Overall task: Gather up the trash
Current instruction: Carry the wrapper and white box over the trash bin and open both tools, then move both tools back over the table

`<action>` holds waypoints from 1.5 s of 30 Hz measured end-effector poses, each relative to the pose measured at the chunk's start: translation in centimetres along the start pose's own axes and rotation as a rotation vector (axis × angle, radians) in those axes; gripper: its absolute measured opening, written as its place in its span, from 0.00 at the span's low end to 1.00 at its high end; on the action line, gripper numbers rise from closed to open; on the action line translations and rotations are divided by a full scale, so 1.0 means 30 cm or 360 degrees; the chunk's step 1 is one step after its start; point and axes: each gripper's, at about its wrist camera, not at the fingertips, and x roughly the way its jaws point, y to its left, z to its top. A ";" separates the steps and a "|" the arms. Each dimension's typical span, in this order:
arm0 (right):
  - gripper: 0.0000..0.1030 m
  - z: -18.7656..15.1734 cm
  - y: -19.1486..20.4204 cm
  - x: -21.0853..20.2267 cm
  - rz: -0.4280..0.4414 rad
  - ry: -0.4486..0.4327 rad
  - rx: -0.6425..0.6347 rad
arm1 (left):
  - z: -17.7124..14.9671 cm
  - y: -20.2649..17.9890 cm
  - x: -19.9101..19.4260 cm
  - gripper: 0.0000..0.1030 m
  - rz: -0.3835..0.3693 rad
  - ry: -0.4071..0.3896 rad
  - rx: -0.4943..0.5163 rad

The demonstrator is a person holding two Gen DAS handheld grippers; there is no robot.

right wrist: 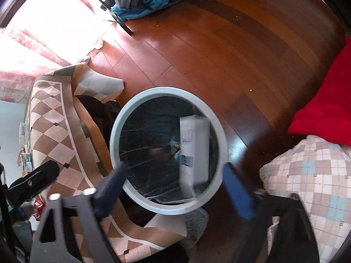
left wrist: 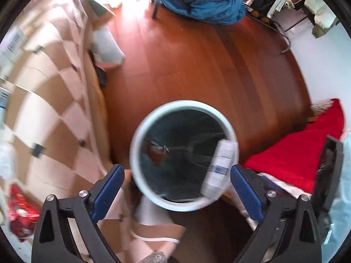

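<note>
Blue-padded fingers of the left gripper (left wrist: 176, 183) frame the bottom of the left wrist view, spread wide with nothing between the pads. The right gripper (right wrist: 173, 185) is likewise spread and empty in its own view, its fingers smeared by motion blur.

Beyond them, the wooden floor (left wrist: 197, 61) fills most of both views. A diamond-patterned tablecloth (left wrist: 48, 114) in brown and cream covers the left side, and a red blanket (left wrist: 302, 160) lies to the right. A blue jacket (left wrist: 206, 6) is heaped at the far end of the floor, and in the right wrist view a checked pillow (right wrist: 311, 175) sits just below the red blanket.

Between both pairs of fingers stands a round trash bin (left wrist: 140, 135) with a pale rim and a dark liner, seen from above. A white carton (left wrist: 220, 166) is inside the rim on the bin's right side, tilted on end and blurred. In the left wrist view it lies just inside the right finger, apart from the pad; in the right wrist view it shows between the two fingers, nearer the right one, touched by neither.
</note>
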 end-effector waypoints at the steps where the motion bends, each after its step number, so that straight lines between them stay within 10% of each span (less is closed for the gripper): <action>1: 0.93 -0.001 0.004 -0.003 -0.0044 0.0001 -0.0024 | -0.008 -0.001 -0.006 0.96 0.0048 -0.0015 0.0017; 9: 1.00 -0.064 0.049 -0.092 -0.0331 -0.0071 -0.0213 | -0.095 0.016 -0.058 0.96 0.0250 -0.0075 0.0094; 19: 1.00 -0.171 0.071 -0.235 -0.0356 -0.0157 -0.0265 | -0.163 -0.039 -0.163 0.96 0.0304 -0.0149 0.0174; 45: 1.00 -0.438 0.399 -0.812 -0.0007 -0.0572 -0.0349 | -0.345 0.135 -0.747 0.96 0.0253 -0.0601 0.0118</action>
